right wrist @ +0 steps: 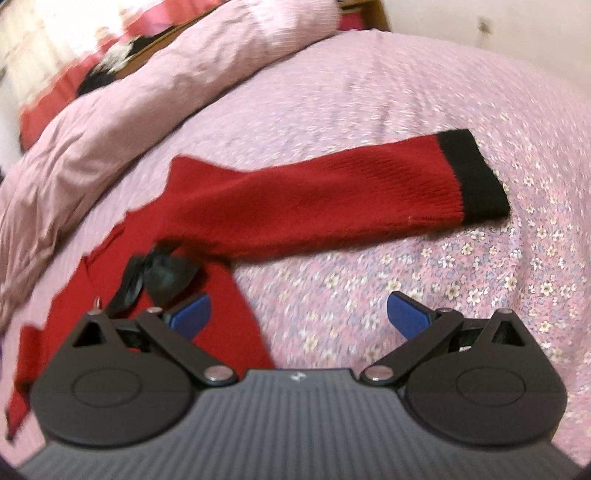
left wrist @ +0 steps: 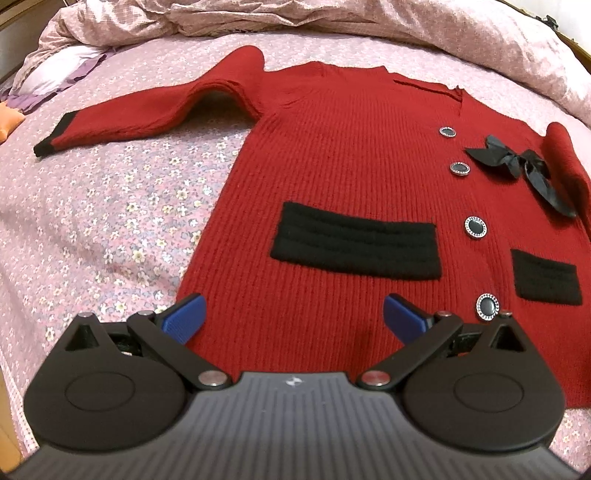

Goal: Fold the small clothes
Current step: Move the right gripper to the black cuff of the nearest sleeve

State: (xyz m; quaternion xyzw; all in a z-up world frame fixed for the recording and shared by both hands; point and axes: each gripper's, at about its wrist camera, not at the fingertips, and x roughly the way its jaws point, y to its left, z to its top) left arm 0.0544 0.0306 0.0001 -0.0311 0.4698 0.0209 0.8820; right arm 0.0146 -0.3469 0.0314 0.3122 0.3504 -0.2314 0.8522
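A red knit cardigan (left wrist: pixel 332 166) lies flat, front up, on the bed. It has black pocket patches (left wrist: pixel 354 240), dark buttons (left wrist: pixel 475 226), a black bow (left wrist: pixel 517 162) and black cuffs. Its left sleeve (left wrist: pixel 147 114) stretches out to the left. My left gripper (left wrist: pixel 293 315) is open and empty, just above the cardigan's hem. In the right wrist view the other sleeve (right wrist: pixel 314 199) stretches right, ending in a black cuff (right wrist: pixel 472 173). My right gripper (right wrist: pixel 299 317) is open and empty, over the cardigan's side edge (right wrist: pixel 236 314) and the bedsheet.
The bed has a pink floral sheet (left wrist: pixel 110 221). A crumpled pink duvet (left wrist: pixel 332 18) lies along the far side and also shows in the right wrist view (right wrist: pixel 110 110). A purple-white cloth (left wrist: pixel 55 74) and an orange item (left wrist: pixel 9 123) lie at far left.
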